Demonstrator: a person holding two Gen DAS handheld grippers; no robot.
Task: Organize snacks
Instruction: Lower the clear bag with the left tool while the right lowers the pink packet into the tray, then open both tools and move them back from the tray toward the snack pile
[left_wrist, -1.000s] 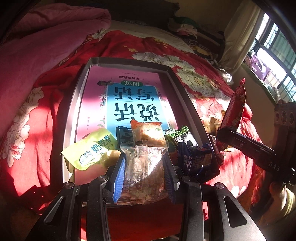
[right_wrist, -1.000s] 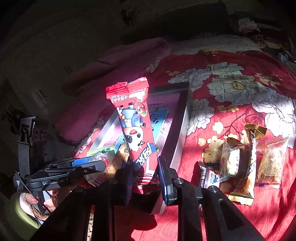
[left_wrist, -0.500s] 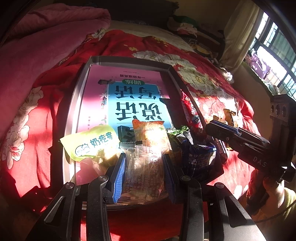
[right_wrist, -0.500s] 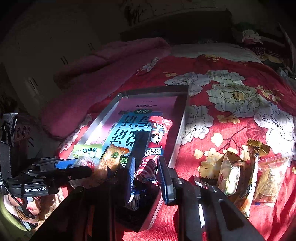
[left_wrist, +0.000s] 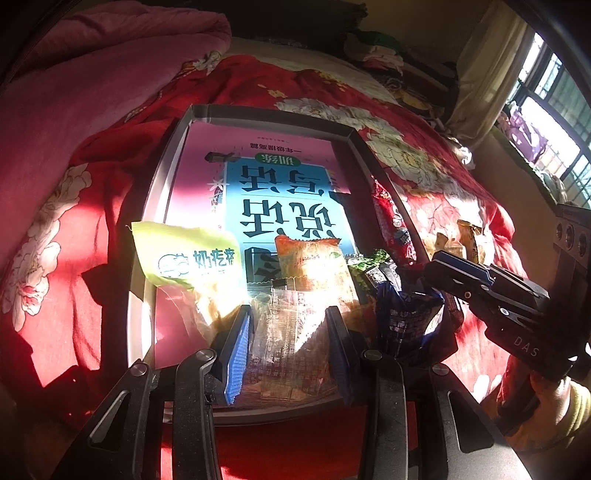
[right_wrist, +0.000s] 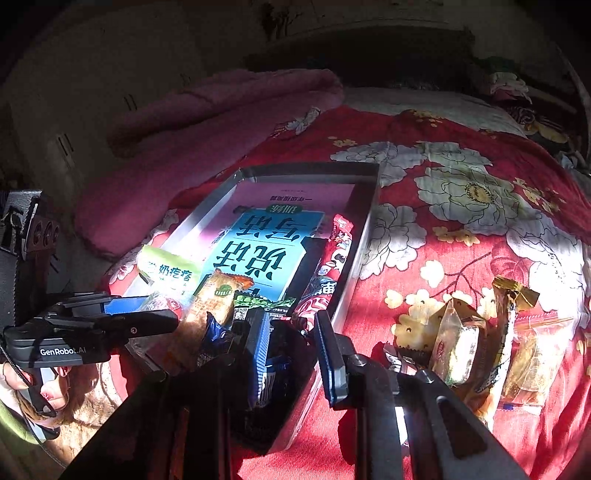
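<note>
Here, in your left wrist view, your left gripper sits low in the middle of the frame, its pads clamped on a transparent crinkled snack packet at the near end of the shallow grey metal tray. A pink and blue paperback book lines the tray floor. A yellow-green packet lies left of centre, an orange packet just beyond your fingers and a dark blue packet to the right. Your right gripper enters from the right edge.

In your right wrist view, the right gripper is closed on the near end of a long red snack packet, which lies inside the tray along its right wall. Several gold and clear packets lie on the red flowered bedspread at lower right.
</note>
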